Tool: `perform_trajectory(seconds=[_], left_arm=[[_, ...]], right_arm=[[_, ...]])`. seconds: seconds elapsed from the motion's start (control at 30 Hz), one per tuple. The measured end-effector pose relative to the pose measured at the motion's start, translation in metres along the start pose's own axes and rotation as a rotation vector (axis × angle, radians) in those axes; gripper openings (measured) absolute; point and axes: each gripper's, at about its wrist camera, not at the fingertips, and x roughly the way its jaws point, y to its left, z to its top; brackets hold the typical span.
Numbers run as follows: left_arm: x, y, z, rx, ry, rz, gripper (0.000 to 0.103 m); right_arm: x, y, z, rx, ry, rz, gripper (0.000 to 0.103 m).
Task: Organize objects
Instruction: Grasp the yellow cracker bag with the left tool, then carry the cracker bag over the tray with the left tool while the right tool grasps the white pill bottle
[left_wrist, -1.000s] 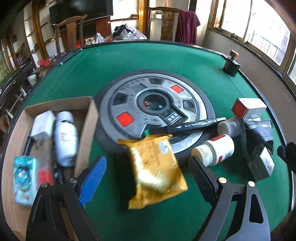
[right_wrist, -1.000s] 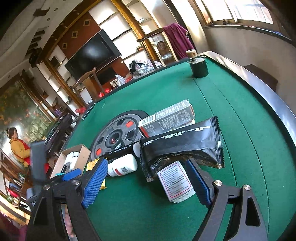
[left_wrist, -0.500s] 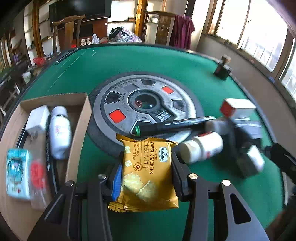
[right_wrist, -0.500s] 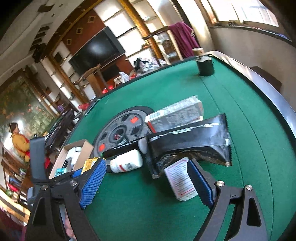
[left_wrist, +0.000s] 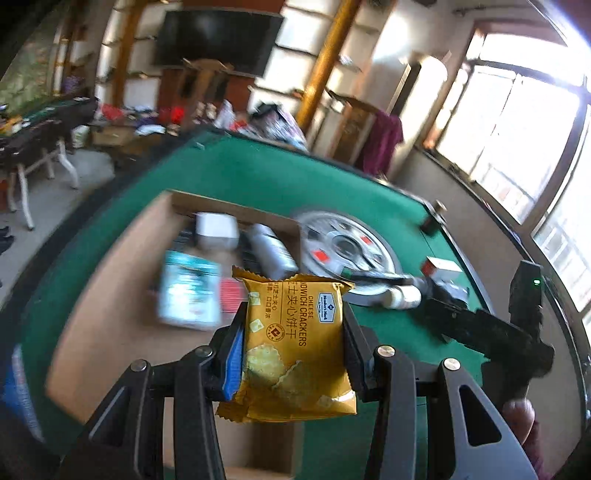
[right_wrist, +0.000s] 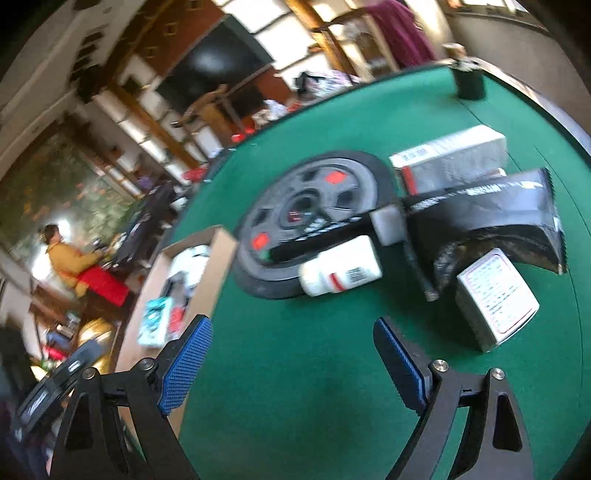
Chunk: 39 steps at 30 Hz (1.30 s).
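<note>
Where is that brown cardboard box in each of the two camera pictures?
Left wrist view: the cardboard box fills the left middle, behind the yellow cracker packet clamped in the left gripper.
Right wrist view: the box sits at the left middle, past the open right gripper.
Shared landmark: the round grey disc with red patches, just right of the box in both.

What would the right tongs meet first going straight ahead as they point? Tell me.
Probably bare green felt first, since the open right tongs tilt downward; beyond that lies the white bottle. Depth is uncertain.
</note>
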Motion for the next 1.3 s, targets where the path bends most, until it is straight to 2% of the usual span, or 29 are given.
perform_trajectory(seconds=[0.17,0.27,0.37,0.47,0.53,0.63,0.7,0.9,1.07,1.1,1.13,1.2,1.3], left_arm=[[-0.014,0.033,-0.008,-0.051,-0.028,-0.011,0.044],[-0.016,0.049,-0.011,-0.071,-0.035,-0.013,0.044],[-0.021,0.063,-0.012,-0.082,-0.048,0.0,0.044],[-0.024,0.077,-0.013,-0.096,-0.061,0.003,0.044],[-0.024,0.083,-0.014,-0.104,-0.063,-0.002,0.044],[-0.022,0.089,-0.016,-0.113,-0.059,-0.015,0.044],[-0.021,0.091,-0.017,-0.114,-0.054,-0.021,0.044],[-0.016,0.092,-0.02,-0.124,-0.04,-0.034,0.044],[-0.014,0.086,-0.021,-0.111,-0.036,-0.045,0.044],[-0.013,0.084,-0.021,-0.107,-0.033,-0.049,0.044],[-0.013,0.083,-0.022,-0.103,-0.031,-0.052,0.044],[-0.015,0.08,-0.022,-0.096,-0.03,-0.056,0.044],[-0.016,0.08,-0.022,-0.096,-0.032,-0.058,0.044]], right_arm=[[0.021,-0.018,0.018,0.189,0.041,0.002,0.088],[0.037,-0.014,0.03,0.239,0.064,0.002,0.086],[0.048,-0.004,0.041,0.234,0.067,-0.049,0.084],[0.061,0.011,0.047,0.189,0.074,-0.144,0.069],[0.068,0.02,0.047,0.154,0.074,-0.212,0.054],[0.078,0.025,0.044,0.121,0.088,-0.284,0.046],[0.078,0.027,0.044,0.113,0.07,-0.322,0.046],[0.071,0.015,0.048,0.229,0.06,-0.3,0.046],[0.072,0.014,0.053,0.301,0.051,-0.318,0.047],[0.072,0.012,0.053,0.316,0.048,-0.305,0.053],[0.071,0.011,0.053,0.332,0.046,-0.277,0.065],[0.069,0.005,0.052,0.384,0.034,-0.195,0.077],[0.059,-0.004,0.054,0.417,0.001,-0.207,0.079]])
